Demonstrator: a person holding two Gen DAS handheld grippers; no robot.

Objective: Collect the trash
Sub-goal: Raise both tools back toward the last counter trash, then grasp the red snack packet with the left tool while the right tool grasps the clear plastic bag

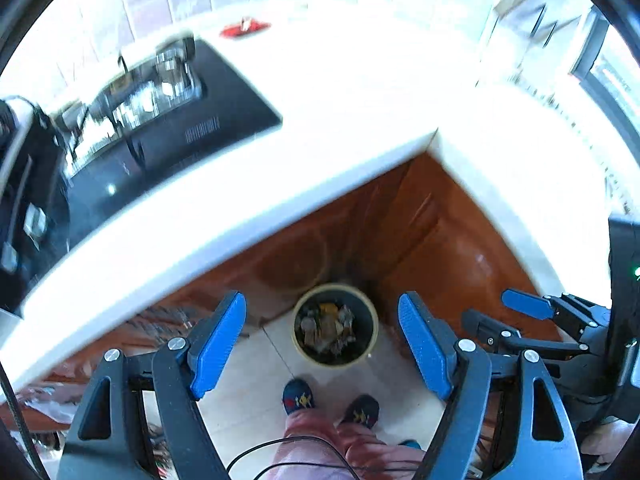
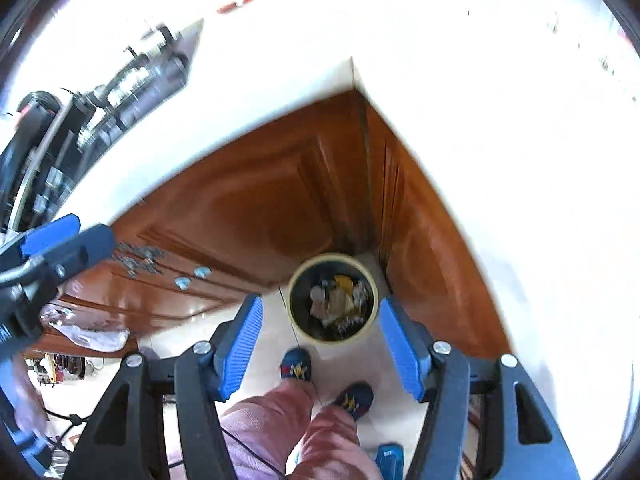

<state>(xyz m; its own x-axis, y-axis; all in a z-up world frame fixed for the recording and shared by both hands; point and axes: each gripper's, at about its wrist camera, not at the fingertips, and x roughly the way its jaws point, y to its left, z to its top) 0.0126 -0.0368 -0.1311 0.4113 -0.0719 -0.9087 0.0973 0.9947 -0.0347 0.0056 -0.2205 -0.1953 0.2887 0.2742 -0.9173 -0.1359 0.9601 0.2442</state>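
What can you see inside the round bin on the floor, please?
The bin holds a heap of crumpled scraps, with a yellow piece near the top. Its dark liner shows around the heap. Whatever lies under the top layer is covered.

Open floor over bin (image 1: 335, 325), cabinets (image 2: 256, 204) behind — countertop (image 1: 340, 120) overhanging

The cupboard doors (image 2: 256, 200) are brown wood, smooth and shiny, and the worktop (image 1: 340, 92) above them is white and smooth. The floor tiles (image 1: 248, 384) are pale and a bit glossy. The left gripper (image 1: 322, 344) and the right gripper (image 2: 320, 348) have blue pads with a rough, bumpy face on matt black plastic arms with shiny metal screws.
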